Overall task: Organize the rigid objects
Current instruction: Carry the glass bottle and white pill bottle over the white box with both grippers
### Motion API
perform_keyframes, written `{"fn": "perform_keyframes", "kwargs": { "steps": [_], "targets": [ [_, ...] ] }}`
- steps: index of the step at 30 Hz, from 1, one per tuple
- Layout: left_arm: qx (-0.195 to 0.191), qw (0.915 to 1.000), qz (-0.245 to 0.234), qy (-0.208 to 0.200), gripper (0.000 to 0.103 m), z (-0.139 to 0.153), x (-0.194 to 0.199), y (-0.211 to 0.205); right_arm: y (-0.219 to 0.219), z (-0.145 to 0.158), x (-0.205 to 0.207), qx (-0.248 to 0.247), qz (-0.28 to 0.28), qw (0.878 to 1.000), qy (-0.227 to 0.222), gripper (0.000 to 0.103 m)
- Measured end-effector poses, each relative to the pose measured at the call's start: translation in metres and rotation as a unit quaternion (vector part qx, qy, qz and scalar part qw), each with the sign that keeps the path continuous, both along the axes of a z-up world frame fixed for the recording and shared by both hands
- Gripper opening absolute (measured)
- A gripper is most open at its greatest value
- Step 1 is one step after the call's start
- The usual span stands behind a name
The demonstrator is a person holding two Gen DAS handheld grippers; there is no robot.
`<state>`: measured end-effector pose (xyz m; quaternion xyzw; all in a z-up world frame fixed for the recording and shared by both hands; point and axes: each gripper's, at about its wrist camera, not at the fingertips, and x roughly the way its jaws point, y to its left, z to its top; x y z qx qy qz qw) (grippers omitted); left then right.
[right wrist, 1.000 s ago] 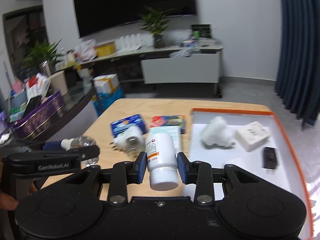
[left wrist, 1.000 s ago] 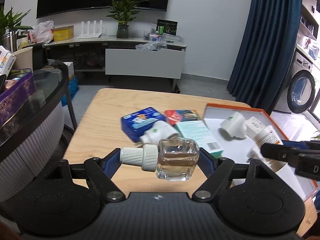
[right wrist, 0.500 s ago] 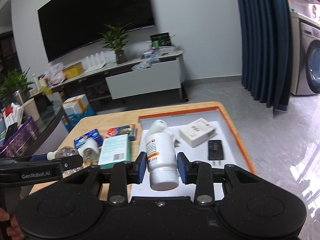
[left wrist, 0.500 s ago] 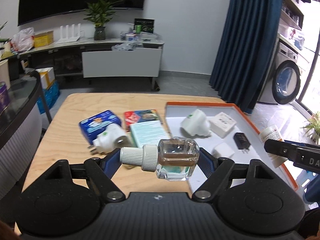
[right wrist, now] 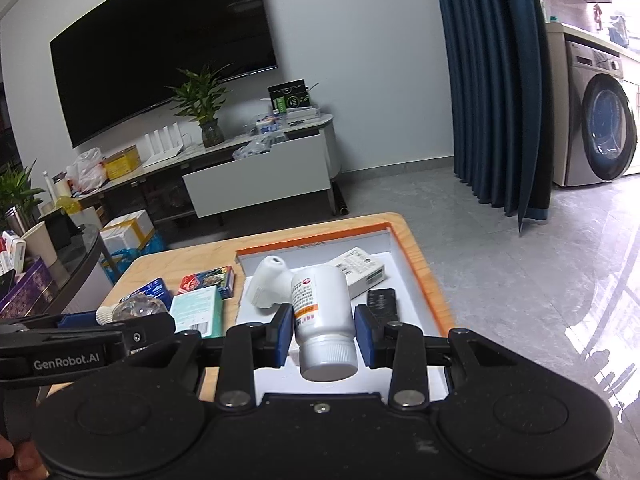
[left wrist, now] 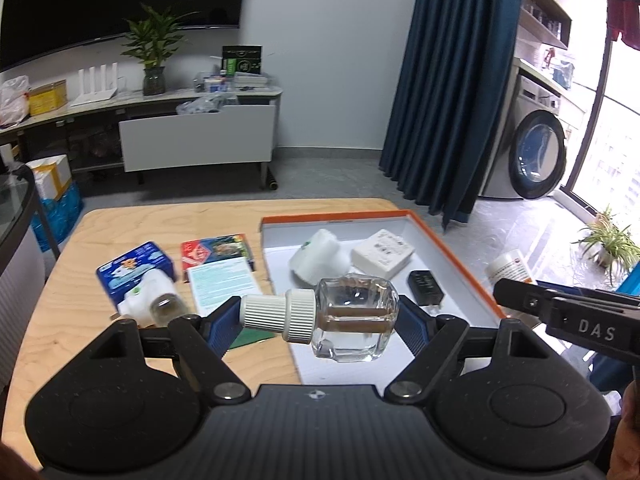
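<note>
My left gripper (left wrist: 320, 320) is shut on a square clear glass bottle (left wrist: 352, 320) with a white ribbed cap, held sideways above the near left corner of the orange-rimmed white tray (left wrist: 440, 240). My right gripper (right wrist: 324, 336) is shut on a white pill bottle (right wrist: 324, 312), cap toward the camera, over the tray's near part (right wrist: 416, 272). Inside the tray lie a white plug-in device (left wrist: 320, 258), a white adapter (left wrist: 382, 252) and a black charger (left wrist: 424, 286). In the left wrist view the pill bottle (left wrist: 508, 266) shows at the right.
On the wooden table (left wrist: 100, 224), left of the tray, lie a blue tin (left wrist: 134, 266), a white plug-in with a small bottle (left wrist: 150, 298), a red box (left wrist: 218, 248) and a teal box (left wrist: 222, 284). Beyond are a TV cabinet, a blue curtain and a washing machine.
Both grippers have swung right toward the tray, so it now fills more of each view. Each keeps its bottle gripped as before.
</note>
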<state>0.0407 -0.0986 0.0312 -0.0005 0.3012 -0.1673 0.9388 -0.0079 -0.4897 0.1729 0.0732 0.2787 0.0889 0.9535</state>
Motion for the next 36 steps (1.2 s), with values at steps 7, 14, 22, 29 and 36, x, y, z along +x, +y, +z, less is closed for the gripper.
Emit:
{"fn": "perform_keyframes", "kwargs": {
  "steps": [7, 14, 22, 29, 36],
  "targets": [
    [-0.003, 0.9999, -0.010, -0.001, 0.082, 0.000, 0.001, -0.009, -0.007, -0.001, -0.001, 0.003, -0.010, 1.000, 0.001, 0.042],
    [-0.001, 1.0000, -0.004, 0.005, 0.082, -0.002, 0.002, -0.012, -0.008, -0.001, -0.001, 0.002, -0.011, 1.000, 0.001, 0.042],
    [0.002, 1.0000, -0.003, 0.008, 0.082, -0.002, 0.004, -0.014, -0.009, 0.000, 0.000, 0.001, -0.012, 1.000, 0.001, 0.042],
    [0.003, 0.9999, -0.008, 0.010, 0.082, -0.001, 0.006, -0.019, -0.011, 0.000, 0.000, 0.002, -0.013, 1.000, 0.001, 0.042],
    [0.002, 0.9998, -0.014, 0.010, 0.082, -0.001, 0.008, -0.025, -0.019, 0.000, 0.004, 0.004, -0.014, 1.000, 0.002, 0.042]
  ]
}}
